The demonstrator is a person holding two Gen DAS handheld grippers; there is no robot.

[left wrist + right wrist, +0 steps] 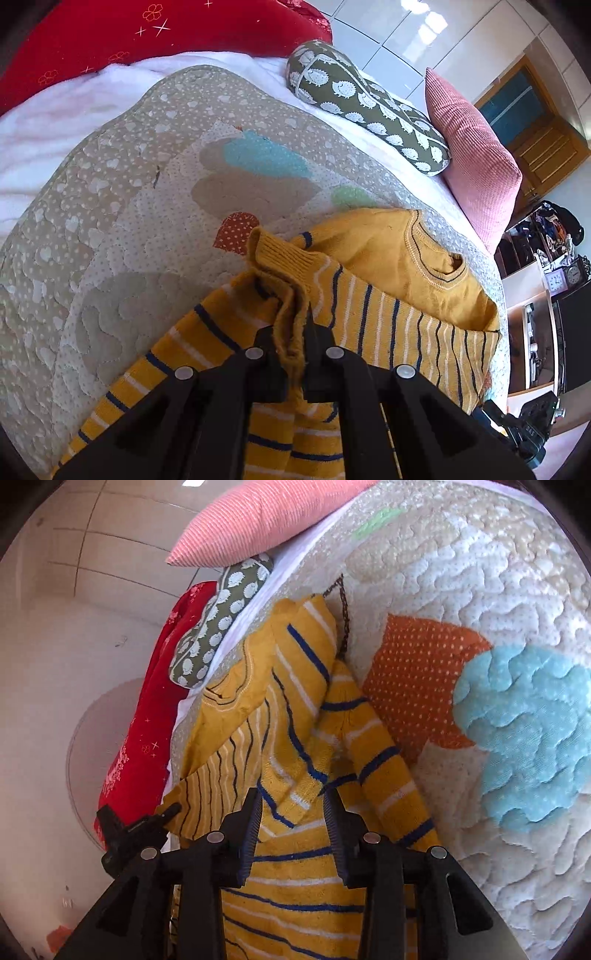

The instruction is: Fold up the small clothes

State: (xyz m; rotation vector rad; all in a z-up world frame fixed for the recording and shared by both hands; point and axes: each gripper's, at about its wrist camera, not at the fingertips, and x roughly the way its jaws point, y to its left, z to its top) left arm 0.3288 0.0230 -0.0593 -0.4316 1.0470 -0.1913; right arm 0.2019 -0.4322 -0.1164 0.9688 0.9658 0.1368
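Your left claw (291, 332) is clenching a bunched fold of the yellow striped sweater (388, 266), ribbed cuff sticking up just past its fingertips. The rest of the sweater is lying ahead and to the right of that claw on the quilted bed cover (122, 206), neckline facing away. Your right claw (291, 805) is standing part-open over the same sweater (295, 738), striped fabric sitting between the ribbed pads (253, 827); whether they are pressing it you cannot tell. Beyond it a pink cushion (266, 513) is lying.
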